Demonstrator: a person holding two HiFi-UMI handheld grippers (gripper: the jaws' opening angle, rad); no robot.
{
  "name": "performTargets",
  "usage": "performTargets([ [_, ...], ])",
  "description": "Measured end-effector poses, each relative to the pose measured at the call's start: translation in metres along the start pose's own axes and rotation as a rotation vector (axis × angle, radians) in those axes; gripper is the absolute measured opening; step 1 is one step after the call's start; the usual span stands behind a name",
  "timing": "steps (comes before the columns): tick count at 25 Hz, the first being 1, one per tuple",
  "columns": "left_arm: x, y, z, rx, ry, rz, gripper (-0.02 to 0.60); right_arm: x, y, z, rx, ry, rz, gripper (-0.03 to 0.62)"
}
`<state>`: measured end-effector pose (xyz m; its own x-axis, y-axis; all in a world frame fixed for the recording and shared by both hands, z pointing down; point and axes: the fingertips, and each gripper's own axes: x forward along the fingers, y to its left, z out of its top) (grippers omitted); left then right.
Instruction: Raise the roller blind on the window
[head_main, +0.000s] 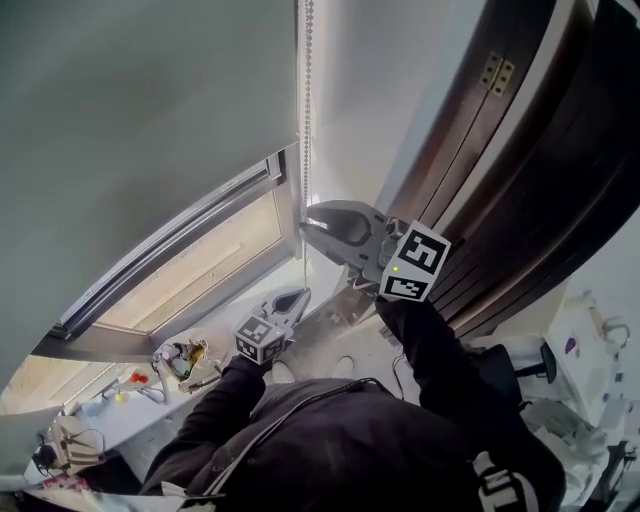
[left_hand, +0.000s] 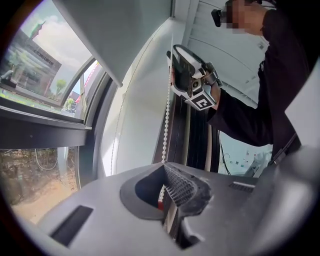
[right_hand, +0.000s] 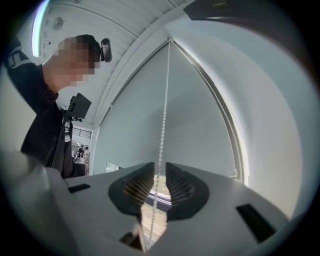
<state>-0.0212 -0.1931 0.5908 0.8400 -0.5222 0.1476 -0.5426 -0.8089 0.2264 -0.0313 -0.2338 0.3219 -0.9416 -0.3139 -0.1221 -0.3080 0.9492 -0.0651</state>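
The grey roller blind (head_main: 150, 120) hangs low over the window, and its white bead chain (head_main: 307, 100) drops along the right side of the frame. My right gripper (head_main: 306, 222) is up at the chain. In the right gripper view the chain (right_hand: 163, 120) runs between the right gripper's (right_hand: 159, 172) ribbed pads with a narrow gap on each side, so it is open. My left gripper (head_main: 298, 295) sits lower, near the sill. In the left gripper view the left gripper (left_hand: 165, 172) is shut on the chain (left_hand: 165, 130), with a red link just inside the jaws.
A dark wooden door (head_main: 520, 150) stands close on the right, behind my right arm. The windowsill (head_main: 330, 335) carries small odds and ends (head_main: 180, 360) at its left end. Uncovered glass (head_main: 200, 260) shows below the blind's bottom bar.
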Motion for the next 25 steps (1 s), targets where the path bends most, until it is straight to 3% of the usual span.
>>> performTargets([
  [1, 0.0, -0.001, 0.0, -0.003, -0.003, -0.001, 0.006, -0.001, -0.001, 0.001, -0.006, -0.005, -0.01, 0.029],
  [7, -0.005, -0.004, 0.001, -0.017, -0.014, -0.024, 0.009, -0.003, -0.006, 0.001, 0.079, -0.009, -0.015, 0.012],
  [8, -0.008, -0.004, 0.002, -0.027, -0.017, -0.033, 0.033, -0.005, -0.01, 0.0, 0.105, -0.023, -0.023, 0.012],
  [9, -0.013, -0.003, 0.006, -0.044, -0.029, -0.037, 0.119, -0.007, -0.014, 0.0, 0.126, -0.04, -0.034, 0.011],
  [11, -0.025, 0.005, 0.027, -0.079, -0.076, -0.012, 0.149, -0.012, -0.02, 0.0, 0.119, -0.059, -0.07, 0.011],
  [14, -0.038, 0.019, 0.077, -0.036, -0.162, 0.045, 0.149, -0.012, -0.021, -0.012, 0.051, -0.007, -0.112, 0.01],
  [19, -0.038, 0.01, 0.169, 0.084, -0.28, 0.04, 0.149, -0.011, -0.023, -0.1, 0.086, 0.145, -0.138, 0.009],
  [23, -0.027, -0.006, 0.214, 0.181, -0.314, 0.017, 0.161, -0.017, -0.008, -0.184, 0.123, 0.313, -0.132, 0.01],
  [25, -0.021, -0.014, 0.227, 0.191, -0.317, 0.006, 0.161, -0.022, 0.003, -0.224, 0.137, 0.398, -0.116, 0.011],
])
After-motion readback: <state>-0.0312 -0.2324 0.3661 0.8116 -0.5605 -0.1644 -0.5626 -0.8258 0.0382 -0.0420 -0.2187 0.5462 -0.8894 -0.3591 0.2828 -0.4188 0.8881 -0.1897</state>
